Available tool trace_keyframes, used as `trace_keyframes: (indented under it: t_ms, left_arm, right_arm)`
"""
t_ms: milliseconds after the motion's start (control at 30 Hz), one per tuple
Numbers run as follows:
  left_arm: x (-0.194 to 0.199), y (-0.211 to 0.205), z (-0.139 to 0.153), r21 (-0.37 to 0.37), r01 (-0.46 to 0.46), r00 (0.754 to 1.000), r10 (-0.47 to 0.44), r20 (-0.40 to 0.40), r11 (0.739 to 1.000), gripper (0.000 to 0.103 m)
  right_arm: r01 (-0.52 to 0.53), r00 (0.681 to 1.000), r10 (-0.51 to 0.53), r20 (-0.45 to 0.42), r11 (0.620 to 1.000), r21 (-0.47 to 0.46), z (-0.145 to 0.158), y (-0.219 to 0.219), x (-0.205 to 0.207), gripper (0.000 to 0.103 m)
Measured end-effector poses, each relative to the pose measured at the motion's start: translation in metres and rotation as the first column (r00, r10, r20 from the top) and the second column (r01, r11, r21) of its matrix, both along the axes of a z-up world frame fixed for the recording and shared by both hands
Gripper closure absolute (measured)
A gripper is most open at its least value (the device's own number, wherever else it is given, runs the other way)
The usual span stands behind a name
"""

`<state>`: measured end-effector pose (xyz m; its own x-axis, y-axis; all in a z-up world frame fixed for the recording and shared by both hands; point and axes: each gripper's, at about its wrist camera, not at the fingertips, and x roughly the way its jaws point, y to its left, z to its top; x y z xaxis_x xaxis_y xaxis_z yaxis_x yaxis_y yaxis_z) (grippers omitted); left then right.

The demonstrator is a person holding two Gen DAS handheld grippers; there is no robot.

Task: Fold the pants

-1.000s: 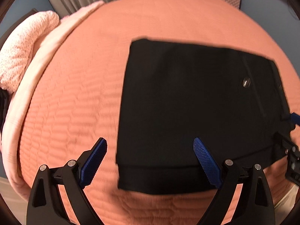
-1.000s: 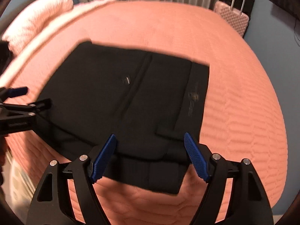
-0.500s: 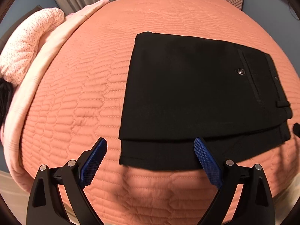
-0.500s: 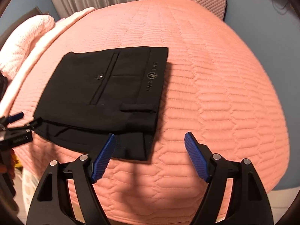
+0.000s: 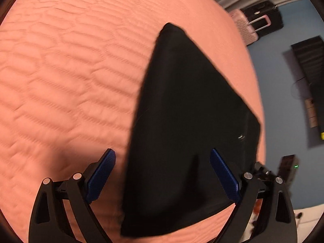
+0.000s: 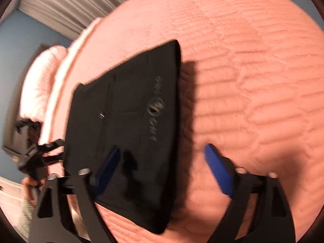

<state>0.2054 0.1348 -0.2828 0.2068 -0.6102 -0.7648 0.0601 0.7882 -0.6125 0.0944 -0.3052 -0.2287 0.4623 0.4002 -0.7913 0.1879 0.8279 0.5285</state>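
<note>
The black pants (image 5: 186,121) lie folded into a flat rectangle on the salmon quilted bed (image 5: 70,70). In the right wrist view the pants (image 6: 129,121) show a back pocket button and a printed waistband logo. My left gripper (image 5: 162,174) is open and empty, hovering over the pants' near left edge. My right gripper (image 6: 162,170) is open and empty, above the pants' waistband end. The left gripper also shows in the right wrist view (image 6: 38,151) at the pants' left side. Both views are blurred.
A white and pink pillow (image 6: 40,85) and folded sheet lie at the bed's far left. A pink suitcase (image 5: 247,28) and a black one (image 5: 265,16) stand by the blue wall beyond the bed. Grey curtains (image 6: 70,2) hang behind.
Both grippers have tilted and swung closer over the pants; the left view now rolls right, the right view rolls left. The pants lie as before. Both stay open.
</note>
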Motion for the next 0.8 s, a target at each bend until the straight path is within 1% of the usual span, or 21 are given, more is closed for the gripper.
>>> trace_keyframes:
  t_ms: [33,100,167,267,333,367,400,467,500,533,567,600,633,667,700,733,767,800]
  left_arm:
    - [0.002,-0.004,0.0,-0.037,0.02,1.0,-0.019,0.006,0.999,0.01]
    - [0.003,-0.011,0.0,-0.038,0.04,0.999,-0.039,0.018,0.998,0.009]
    - [0.004,-0.017,-0.001,-0.039,0.063,0.997,-0.061,0.043,0.997,0.006]
    - [0.003,-0.018,0.0,-0.043,0.089,0.994,-0.086,0.071,0.995,0.006]
    - [0.004,-0.016,0.003,-0.109,0.093,0.993,-0.084,0.082,0.99,0.006]
    - [0.005,-0.015,0.002,-0.139,0.086,0.994,-0.075,0.079,0.987,0.006]
    - [0.007,-0.013,-0.001,-0.168,0.079,0.995,-0.067,0.072,0.983,0.006]
    - [0.011,-0.007,-0.006,-0.237,0.045,0.998,-0.034,0.051,0.971,0.006]
    - [0.013,-0.006,-0.005,-0.264,0.033,0.999,-0.021,0.046,0.964,0.006]
    - [0.014,-0.004,-0.006,-0.314,0.017,0.999,-0.003,0.042,0.949,0.006]
    - [0.016,-0.004,-0.006,-0.341,0.008,0.999,0.006,0.039,0.94,0.006]
    - [0.019,-0.006,-0.008,-0.347,0.002,0.999,0.012,0.036,0.938,0.006]
    - [0.02,-0.009,-0.009,-0.333,0.007,0.999,0.006,0.04,0.943,0.007]
    - [0.022,-0.016,-0.01,-0.302,0.023,0.999,-0.007,0.053,0.953,0.007]
    - [0.023,-0.024,-0.008,-0.267,0.033,0.998,-0.016,0.068,0.963,0.007]
    - [0.023,-0.027,-0.006,-0.243,0.038,0.997,-0.021,0.074,0.969,0.007]
    - [0.022,-0.029,-0.002,-0.213,0.034,0.996,-0.016,0.085,0.976,0.011]
    - [0.019,-0.029,0.002,-0.167,0.029,0.995,-0.012,0.104,0.986,0.03]
  right_arm:
    - [-0.005,1.0,0.005,0.006,1.0,0.004,-0.002,0.001,0.001,0.009]
    - [-0.008,1.0,0.008,0.023,1.0,0.012,-0.002,0.001,0.0,0.009]
    - [-0.007,0.999,0.005,0.044,0.999,0.049,-0.001,-0.001,-0.003,0.008]
    - [0.003,0.997,-0.016,0.074,0.985,0.171,-0.004,-0.011,-0.01,0.009]
    - [-0.017,0.997,-0.006,0.083,0.963,0.268,-0.009,-0.01,-0.01,0.009]
    - [-0.033,0.996,0.007,0.09,0.956,0.292,-0.01,-0.006,-0.008,0.009]
    - [-0.046,0.996,0.02,0.091,0.957,0.286,-0.01,-0.002,-0.007,0.009]
    - [-0.07,0.995,0.049,0.089,0.968,0.243,-0.01,0.008,0.0,0.009]
    - [-0.069,0.995,0.048,0.091,0.968,0.242,-0.01,0.009,0.001,0.009]
    - [-0.059,0.995,0.037,0.092,0.966,0.25,-0.009,0.008,0.003,0.009]
    - [-0.056,0.995,0.031,0.097,0.963,0.265,-0.008,0.008,0.003,0.009]
    - [-0.058,0.994,0.03,0.106,0.961,0.271,-0.008,0.008,0.003,0.01]
    - [-0.066,0.993,0.038,0.114,0.964,0.257,-0.007,0.011,0.004,0.018]
    - [-0.07,0.994,0.048,0.098,0.971,0.229,-0.009,0.013,0.005,0.039]
    - [-0.063,0.996,0.048,0.078,0.978,0.197,-0.012,0.015,0.005,0.052]
    - [-0.043,0.997,0.032,0.064,0.982,0.184,-0.016,0.015,0.006,0.066]
    - [-0.036,0.998,0.025,0.064,0.983,0.18,-0.015,0.014,0.006,0.069]
    - [-0.033,0.998,0.023,0.064,0.985,0.167,-0.013,0.015,0.006,0.07]
